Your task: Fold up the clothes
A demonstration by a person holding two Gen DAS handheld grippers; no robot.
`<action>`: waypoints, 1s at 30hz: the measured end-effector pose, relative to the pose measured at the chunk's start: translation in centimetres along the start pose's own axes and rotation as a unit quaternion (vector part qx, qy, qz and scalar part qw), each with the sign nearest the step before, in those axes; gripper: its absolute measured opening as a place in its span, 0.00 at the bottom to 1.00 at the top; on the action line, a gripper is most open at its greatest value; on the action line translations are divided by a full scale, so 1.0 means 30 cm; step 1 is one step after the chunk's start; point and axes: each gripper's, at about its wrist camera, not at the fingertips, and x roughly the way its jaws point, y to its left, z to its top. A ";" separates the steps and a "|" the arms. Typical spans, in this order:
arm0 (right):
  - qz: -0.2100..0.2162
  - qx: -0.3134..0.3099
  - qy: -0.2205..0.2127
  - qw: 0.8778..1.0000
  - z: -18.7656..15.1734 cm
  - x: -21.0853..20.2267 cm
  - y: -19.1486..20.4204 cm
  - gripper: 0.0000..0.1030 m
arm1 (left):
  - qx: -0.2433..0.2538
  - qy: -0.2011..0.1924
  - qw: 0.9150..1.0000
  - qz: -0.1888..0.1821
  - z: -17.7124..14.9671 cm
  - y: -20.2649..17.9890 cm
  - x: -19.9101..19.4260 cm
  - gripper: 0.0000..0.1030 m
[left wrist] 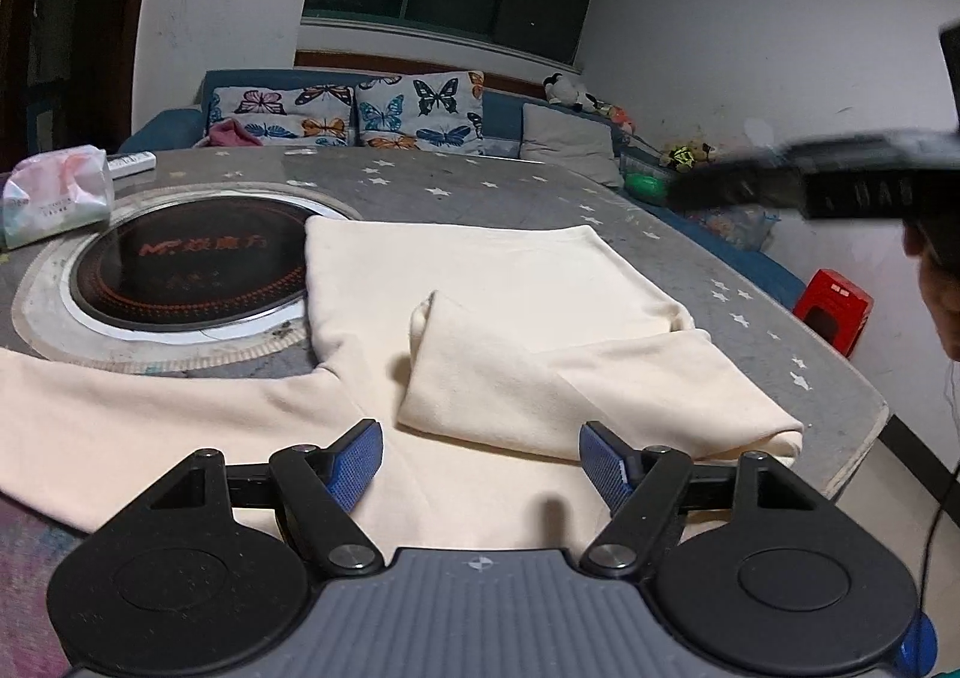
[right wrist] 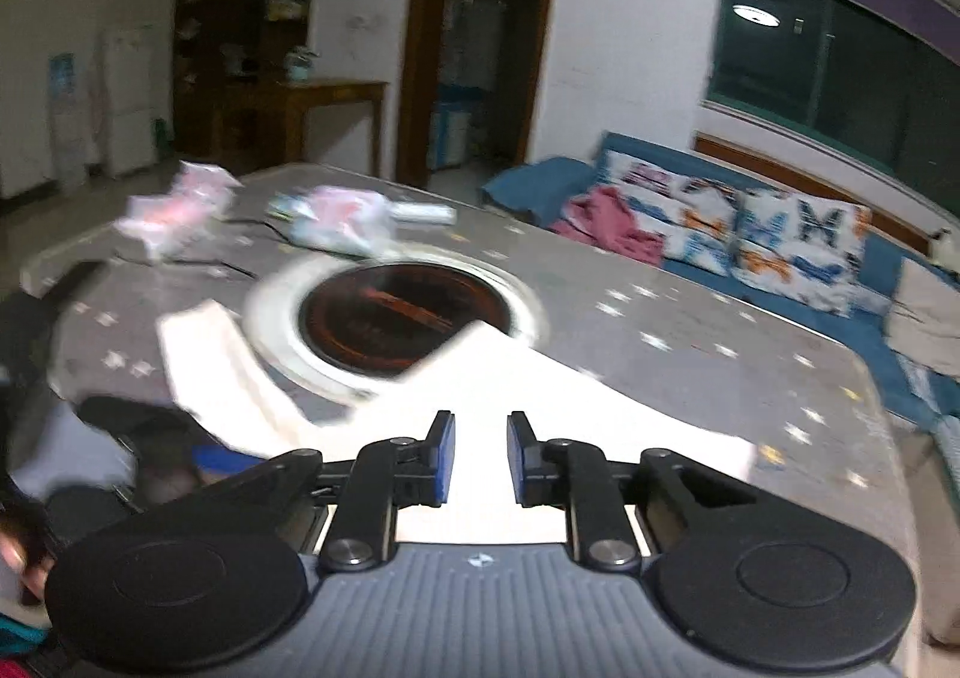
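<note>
A cream long-sleeved top point(left wrist: 480, 270) lies flat on the grey star-patterned table cover point(left wrist: 480, 186). Its right sleeve point(left wrist: 570, 390) is folded in over the body, while the other sleeve point(left wrist: 120, 414) stretches out to the left. My left gripper point(left wrist: 480, 438) hovers over the near part of the top, open wide, with nothing between its blue pads point(left wrist: 360, 462). The right wrist view is motion-blurred. There the top point(right wrist: 540, 396) shows white, with the outstretched sleeve point(right wrist: 222, 372) at left. My right gripper point(right wrist: 481, 426) is above the cloth, jaws a narrow gap apart and holding nothing.
A round black cooktop point(left wrist: 186, 270) is set in the table left of the top. A tissue pack point(left wrist: 57, 198) and a remote point(left wrist: 129, 162) lie at the far left. Behind are a blue sofa point(left wrist: 504, 114) with butterfly cushions and a red stool point(left wrist: 834, 306) on the floor.
</note>
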 end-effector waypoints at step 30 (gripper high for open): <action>-0.014 -0.019 0.120 0.993 -0.316 -0.026 -0.052 0.40 | -0.045 0.039 0.996 0.073 0.083 0.102 0.004 0.08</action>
